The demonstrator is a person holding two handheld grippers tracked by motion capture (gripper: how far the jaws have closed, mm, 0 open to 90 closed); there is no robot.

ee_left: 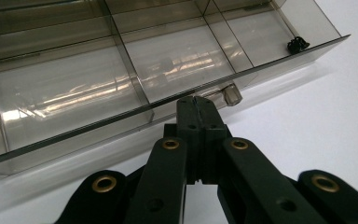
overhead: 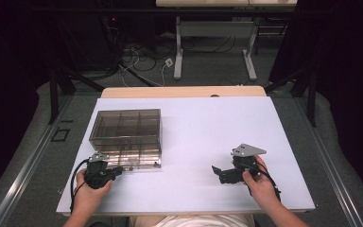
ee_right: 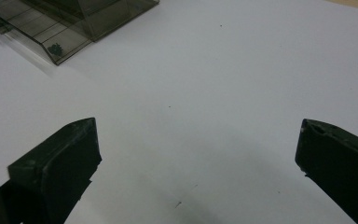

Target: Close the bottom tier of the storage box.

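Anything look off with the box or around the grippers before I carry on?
Nothing stands out. The smoky clear compartment box sits flat on the white table, the left gripper shut at its front latch tab.

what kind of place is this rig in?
Probably a lab or data-collection workspace, not a home. A white work table stands between dark curtains, loose cables lie on the floor behind it, and a second desk frame stands beyond.
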